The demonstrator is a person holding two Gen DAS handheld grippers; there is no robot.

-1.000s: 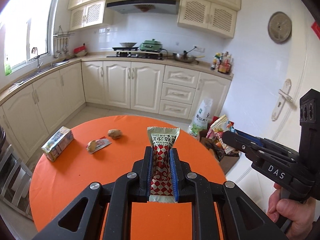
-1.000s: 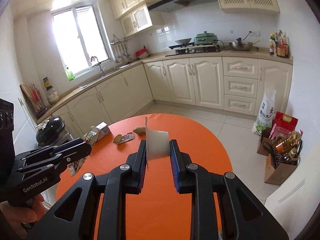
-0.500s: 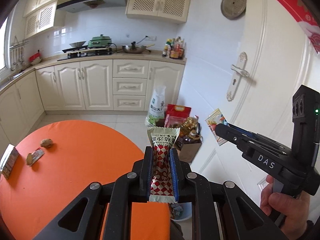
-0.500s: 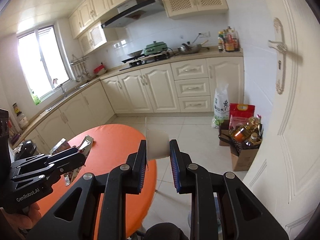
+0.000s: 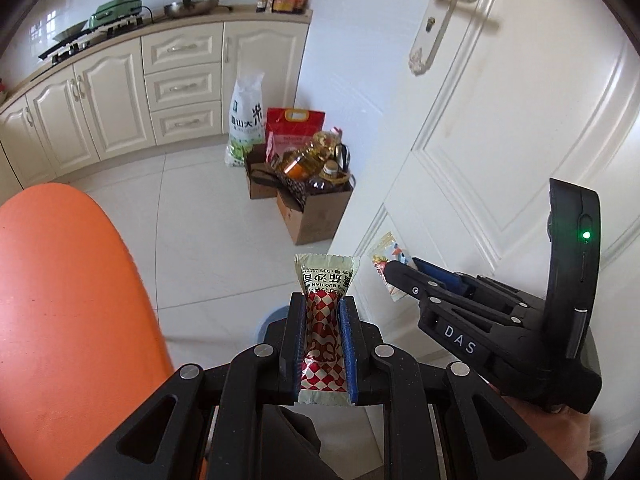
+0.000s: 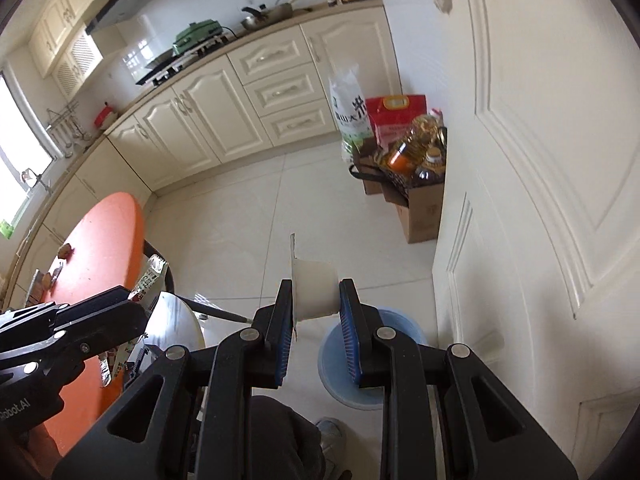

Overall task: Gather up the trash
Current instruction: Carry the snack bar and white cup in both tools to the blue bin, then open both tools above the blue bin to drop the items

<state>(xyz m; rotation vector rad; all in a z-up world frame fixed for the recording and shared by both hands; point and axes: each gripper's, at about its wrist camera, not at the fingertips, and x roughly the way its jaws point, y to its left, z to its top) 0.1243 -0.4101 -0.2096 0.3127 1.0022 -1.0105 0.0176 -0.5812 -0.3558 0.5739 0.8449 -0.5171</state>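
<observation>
Bright daylight, sharp centre, fisheye bending and dark vignette at edges.

You are in a home kitchen: cream cabinets (image 6: 256,92) carry a countertop with a gas stove (image 6: 180,60), a green pot (image 6: 196,34) and a wok (image 6: 268,16). Beside those cabinets, rice bags (image 5: 246,120) and oil bottles (image 5: 308,156) stand on the tiled floor (image 6: 240,224) by a white door (image 5: 500,128)

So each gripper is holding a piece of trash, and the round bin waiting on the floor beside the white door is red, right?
Not quite: the round bin is pale blue, not red, as the right wrist view shows. The rest holds: the left gripper pinches a red-and-white checked sauce sachet, the right gripper a white plastic cup, beside the white door.
</observation>
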